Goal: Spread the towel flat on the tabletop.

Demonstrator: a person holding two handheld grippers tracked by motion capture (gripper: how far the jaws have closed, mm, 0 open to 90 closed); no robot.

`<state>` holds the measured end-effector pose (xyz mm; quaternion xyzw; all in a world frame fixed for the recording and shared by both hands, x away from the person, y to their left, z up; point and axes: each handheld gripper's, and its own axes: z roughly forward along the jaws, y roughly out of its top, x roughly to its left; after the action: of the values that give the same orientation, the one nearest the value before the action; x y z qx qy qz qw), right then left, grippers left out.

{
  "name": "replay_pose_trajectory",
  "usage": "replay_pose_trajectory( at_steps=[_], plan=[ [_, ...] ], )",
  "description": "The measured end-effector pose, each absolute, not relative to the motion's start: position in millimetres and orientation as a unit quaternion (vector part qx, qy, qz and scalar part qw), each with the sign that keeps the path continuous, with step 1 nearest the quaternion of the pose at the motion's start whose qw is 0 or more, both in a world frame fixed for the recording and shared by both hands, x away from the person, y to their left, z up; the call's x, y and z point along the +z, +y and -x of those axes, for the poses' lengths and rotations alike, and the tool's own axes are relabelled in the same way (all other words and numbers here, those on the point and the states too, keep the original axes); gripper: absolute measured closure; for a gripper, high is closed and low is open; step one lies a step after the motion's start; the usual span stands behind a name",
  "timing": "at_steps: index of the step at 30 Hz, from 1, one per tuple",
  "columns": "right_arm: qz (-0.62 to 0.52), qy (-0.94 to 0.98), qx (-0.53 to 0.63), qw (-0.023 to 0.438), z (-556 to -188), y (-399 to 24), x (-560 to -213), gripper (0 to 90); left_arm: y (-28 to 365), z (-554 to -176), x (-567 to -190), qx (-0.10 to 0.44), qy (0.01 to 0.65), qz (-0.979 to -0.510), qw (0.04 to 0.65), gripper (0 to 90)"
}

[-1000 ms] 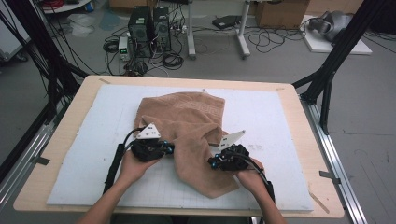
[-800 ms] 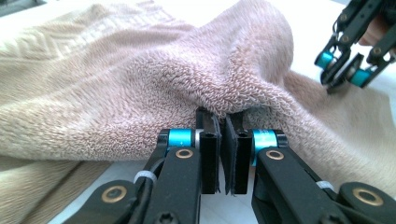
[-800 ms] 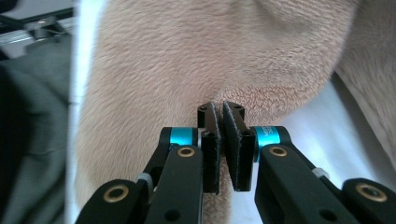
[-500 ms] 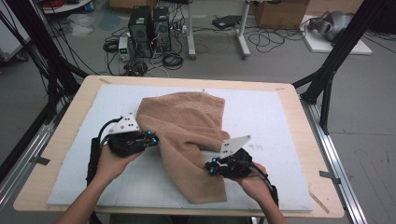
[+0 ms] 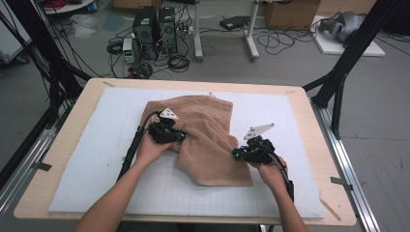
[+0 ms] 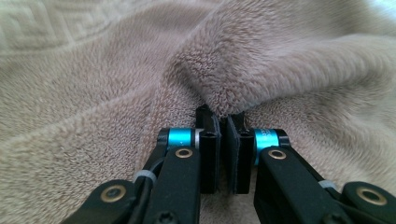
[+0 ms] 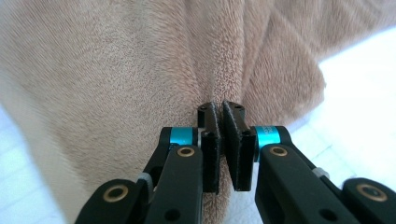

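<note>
Tan terry towel (image 5: 205,140) lying rumpled on the white gridded mat (image 5: 96,159) covering the wooden table (image 5: 67,130), roughly at mat centre. Far portion spread flat, woven key-pattern band visible along its far edge; near portion folded over into a thick tongue reaching toward the person's side, its end square on the mat.

Left claw (image 5: 180,137) at the towel's left edge, held in the left hand (image 5: 152,147), grey three-cornered plate up, cable trailing back along the forearm. From the left gripper view: left claw (image 6: 223,122) drawn nearly together, a ridge of towel (image 6: 280,70) pinched between the tips, pile bunching up just beyond them. Key-pattern band seen at upper left of that view.

Right claw (image 5: 236,153) at the towel's right edge, just beside the folded tongue, held in the right hand (image 5: 268,166), plate tilted up. From the right gripper view: right claw (image 7: 221,114) closed tight on a vertical fold of towel (image 7: 116,79), cloth running between the pads and fanning out to both sides; white mat (image 7: 359,93) showing bright at right and lower left.

Two claws well apart, towel's folded section between them.

Beyond the table: floor with computer towers (image 5: 154,26), tangled cables, black frame legs at both sides.
</note>
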<state>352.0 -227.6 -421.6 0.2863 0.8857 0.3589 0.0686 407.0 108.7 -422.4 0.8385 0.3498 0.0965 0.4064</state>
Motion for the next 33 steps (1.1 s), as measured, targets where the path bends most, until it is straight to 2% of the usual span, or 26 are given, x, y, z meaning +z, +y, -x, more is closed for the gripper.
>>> replay_pose_trajectory(
  at_steps=[3,9,15,19,22,24,28,33],
  plan=[
    [-0.291,0.883,0.362,0.063,-355,-229,-424,85.0,111,-405,-418,0.098,0.34,-0.843,0.406,82.2],
    [-0.285,0.886,0.36,0.068,-351,-229,-421,84.5,129,-386,-396,0.103,0.33,-0.837,0.423,70.4],
    [-0.278,0.888,0.359,0.073,-348,-227,-419,83.9,151,-360,-386,0.103,0.312,-0.837,0.438,66.8],
    [-0.277,0.889,0.358,0.074,-348,-226,-419,83.3,150,-352,-395,0.096,0.299,-0.849,0.424,62.8],
    [-0.278,0.889,0.357,0.073,-348,-225,-420,82.8,141,-357,-408,0.084,0.301,-0.857,0.41,56.0],
    [-0.278,0.889,0.355,0.072,-349,-225,-421,82.6,133,-362,-418,0.083,0.305,-0.863,0.395,54.6],
    [-0.282,0.888,0.355,0.069,-349,-225,-421,82.1,120,-369,-433,0.097,0.315,-0.869,0.37,59.0],
    [-0.282,0.888,0.357,0.07,-351,-225,-424,82.1,119,-370,-434,0.111,0.32,-0.862,0.378,80.7]
  ],
)
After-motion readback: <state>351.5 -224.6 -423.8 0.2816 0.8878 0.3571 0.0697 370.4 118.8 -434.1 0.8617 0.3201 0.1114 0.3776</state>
